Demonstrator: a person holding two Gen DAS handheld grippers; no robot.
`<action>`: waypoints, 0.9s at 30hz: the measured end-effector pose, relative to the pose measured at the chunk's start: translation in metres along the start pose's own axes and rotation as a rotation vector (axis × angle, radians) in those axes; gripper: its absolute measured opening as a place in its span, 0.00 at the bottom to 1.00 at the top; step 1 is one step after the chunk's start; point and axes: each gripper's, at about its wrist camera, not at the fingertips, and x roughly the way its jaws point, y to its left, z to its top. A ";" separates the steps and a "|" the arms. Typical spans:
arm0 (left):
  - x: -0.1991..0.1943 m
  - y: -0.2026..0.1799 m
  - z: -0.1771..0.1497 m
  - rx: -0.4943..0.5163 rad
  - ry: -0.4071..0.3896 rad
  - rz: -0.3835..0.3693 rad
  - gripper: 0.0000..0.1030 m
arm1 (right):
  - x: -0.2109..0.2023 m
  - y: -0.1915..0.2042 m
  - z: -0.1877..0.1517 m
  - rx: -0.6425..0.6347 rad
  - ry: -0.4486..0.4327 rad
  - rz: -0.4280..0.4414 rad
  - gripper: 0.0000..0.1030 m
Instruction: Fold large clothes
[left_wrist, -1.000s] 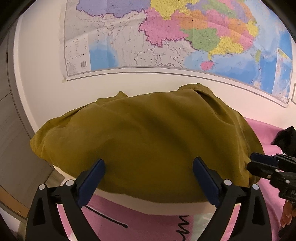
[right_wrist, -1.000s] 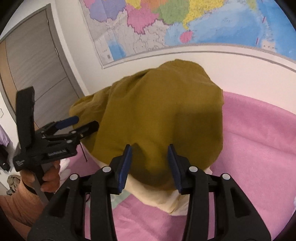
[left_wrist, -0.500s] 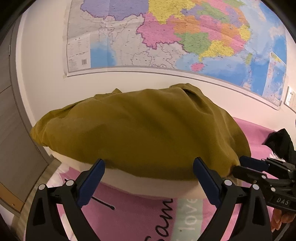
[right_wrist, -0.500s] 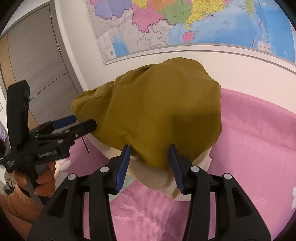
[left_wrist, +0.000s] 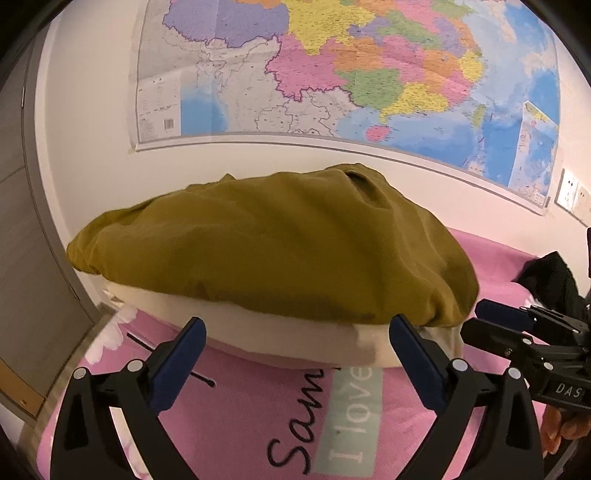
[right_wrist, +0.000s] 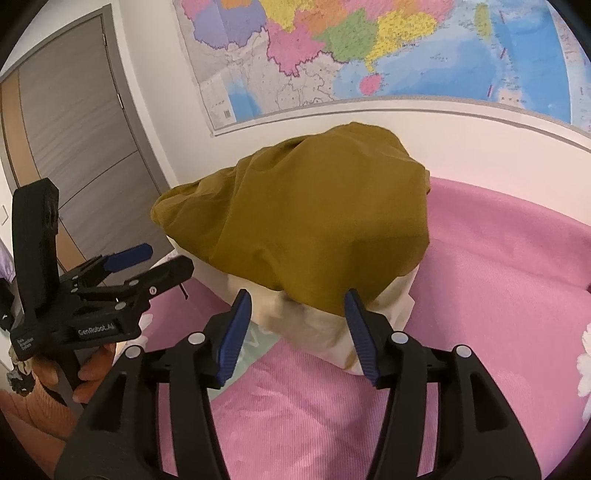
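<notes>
Nearest in the left wrist view, the left gripper (left_wrist: 295, 350) stands with its blue-padded jaws spread wide and nothing between them, hovering over the pink bedspread (left_wrist: 236, 435), which carries dark script lettering and a pale green label. In the right wrist view the right gripper (right_wrist: 298, 330) is likewise parted wide and empty, its fingertips just short of the cream edge of a pillow (right_wrist: 332, 332).

At 3 o'clock in the left view the right gripper shows from the side, its jaws apart, near the right end of the pillow. At 9 o'clock in the right view the left gripper appears with the person's hand (right_wrist: 92, 373) around its handle.

Beyond both, at 12 o'clock, the mustard-olive garment (left_wrist: 273, 251) lies draped in a rounded heap over the pillow, covering its top and leaving the cream front edge bare. A black cloth (left_wrist: 550, 277) sits at 3 o'clock on the bed, apart from the garment.

Farthest, a coloured wall map (left_wrist: 351, 74) hangs above; a grey door (right_wrist: 70, 140) stands at 10 o'clock.
</notes>
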 end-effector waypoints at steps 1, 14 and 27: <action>0.000 0.001 -0.001 -0.009 0.005 -0.006 0.93 | -0.002 0.001 -0.001 -0.001 -0.003 -0.005 0.52; -0.025 -0.008 -0.017 -0.015 -0.004 0.056 0.93 | -0.027 0.022 -0.028 -0.028 -0.051 -0.045 0.87; -0.045 -0.014 -0.034 -0.030 0.019 0.077 0.93 | -0.047 0.038 -0.051 -0.063 -0.064 -0.069 0.95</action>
